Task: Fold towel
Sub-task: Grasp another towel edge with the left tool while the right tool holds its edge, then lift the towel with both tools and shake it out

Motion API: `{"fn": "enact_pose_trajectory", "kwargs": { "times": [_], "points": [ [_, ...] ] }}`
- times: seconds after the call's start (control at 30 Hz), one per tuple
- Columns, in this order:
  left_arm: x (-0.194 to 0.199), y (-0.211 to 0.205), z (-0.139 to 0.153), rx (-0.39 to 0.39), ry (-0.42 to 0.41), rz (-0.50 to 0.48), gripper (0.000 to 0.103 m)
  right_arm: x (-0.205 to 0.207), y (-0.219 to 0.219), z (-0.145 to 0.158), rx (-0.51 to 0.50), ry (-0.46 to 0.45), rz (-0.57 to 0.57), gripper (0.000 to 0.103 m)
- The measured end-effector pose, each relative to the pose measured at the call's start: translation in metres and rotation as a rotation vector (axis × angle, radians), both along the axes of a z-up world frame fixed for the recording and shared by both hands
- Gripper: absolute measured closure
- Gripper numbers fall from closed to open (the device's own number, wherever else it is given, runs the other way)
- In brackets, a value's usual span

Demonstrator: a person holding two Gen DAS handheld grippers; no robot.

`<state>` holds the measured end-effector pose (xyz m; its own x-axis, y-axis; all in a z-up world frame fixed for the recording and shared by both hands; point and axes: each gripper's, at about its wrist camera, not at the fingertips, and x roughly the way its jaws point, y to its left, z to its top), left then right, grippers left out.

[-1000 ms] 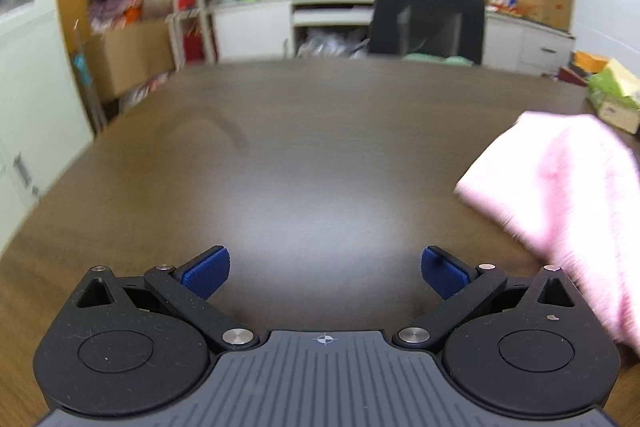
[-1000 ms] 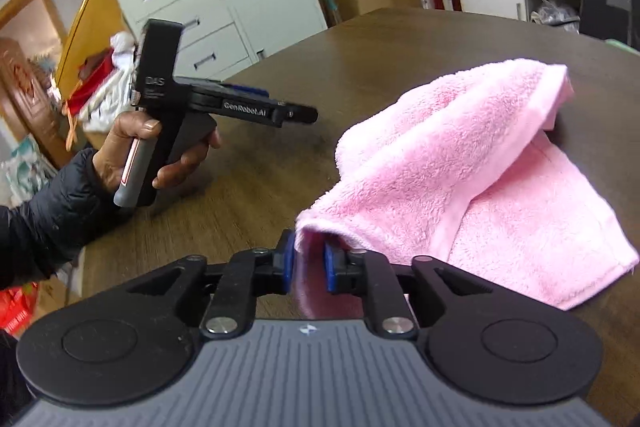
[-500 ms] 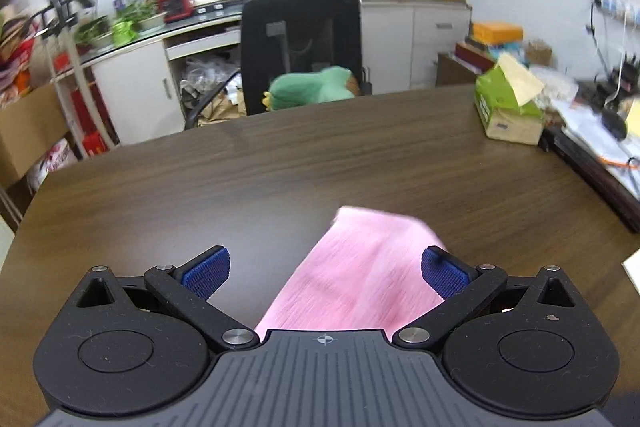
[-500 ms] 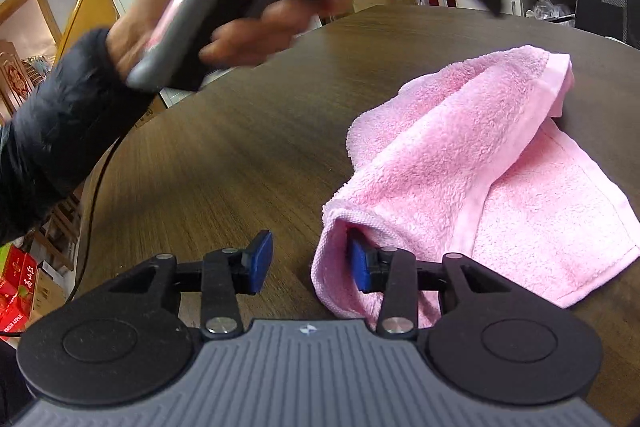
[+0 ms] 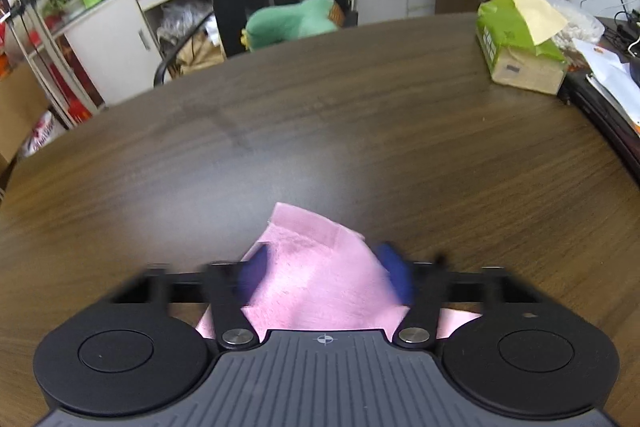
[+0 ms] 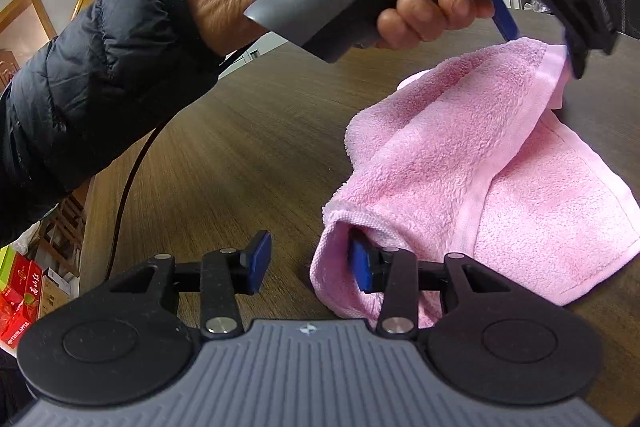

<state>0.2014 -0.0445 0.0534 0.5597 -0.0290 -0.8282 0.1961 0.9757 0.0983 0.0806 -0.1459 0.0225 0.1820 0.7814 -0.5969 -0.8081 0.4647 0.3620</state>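
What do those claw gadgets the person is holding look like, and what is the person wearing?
Each claw, like the right claw, has a ribbed grey body, two round black discs, black linkage arms with silver pivots, and blue pads at the fingertips. The left claw looks the same; from the right wrist view it has a grey pistol-style handle bearing a red-bordered white label, with a black cable trailing down. The person wears a black puffy sleeve.

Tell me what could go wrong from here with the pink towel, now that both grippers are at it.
1. The left gripper has just been closing on one corner of the pink towel; the frame is blurred, so the bite may be shallow and slip.
2. The right gripper has just been opening, yet one pad sits inside the fold; withdrawing could drag it open.
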Motion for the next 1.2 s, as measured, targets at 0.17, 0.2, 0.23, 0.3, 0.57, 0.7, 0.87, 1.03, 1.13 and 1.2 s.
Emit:
{"fn": "enact_pose_trajectory", "kwargs": {
  "times": [0.17,0.2,0.23,0.3,0.57,0.7,0.87,1.03,1.13,1.2],
  "points": [
    [-0.015,0.018,0.015,-0.027,-0.081,0.035,0.095,-0.003,0.000,0.001,-0.006,-0.013,0.000,0.049],
    [-0.022,0.025,0.022,-0.050,-0.102,0.038,0.095,-0.003,0.000,0.001,-0.004,-0.010,-0.004,0.049],
    [-0.027,0.031,0.030,-0.073,-0.119,0.036,0.095,-0.002,0.000,0.001,-0.003,-0.006,-0.012,0.049],
    [-0.041,0.044,0.047,-0.116,-0.159,0.034,0.095,-0.002,0.000,0.001,-0.008,-0.010,-0.028,0.050],
    [-0.084,0.086,0.076,-0.171,-0.267,0.044,0.094,0.013,-0.017,0.003,-0.010,0.016,-0.163,0.058],
    [-0.086,0.099,0.072,-0.190,-0.288,0.053,0.094,0.014,-0.013,0.000,-0.005,0.007,-0.156,0.059],
    [-0.083,0.114,0.069,-0.311,-0.302,0.093,0.094,0.010,-0.017,0.006,-0.005,-0.004,-0.152,0.060],
    [-0.082,0.126,0.068,-0.420,-0.305,0.091,0.094,0.019,-0.023,0.008,0.023,0.010,-0.177,0.059],
    [-0.084,0.124,0.066,-0.452,-0.306,0.068,0.094,0.022,-0.024,0.008,0.037,0.012,-0.207,0.049],
    [-0.087,0.125,0.065,-0.470,-0.310,0.059,0.094,0.026,-0.027,0.009,0.056,0.021,-0.242,0.041]
  ]
}}
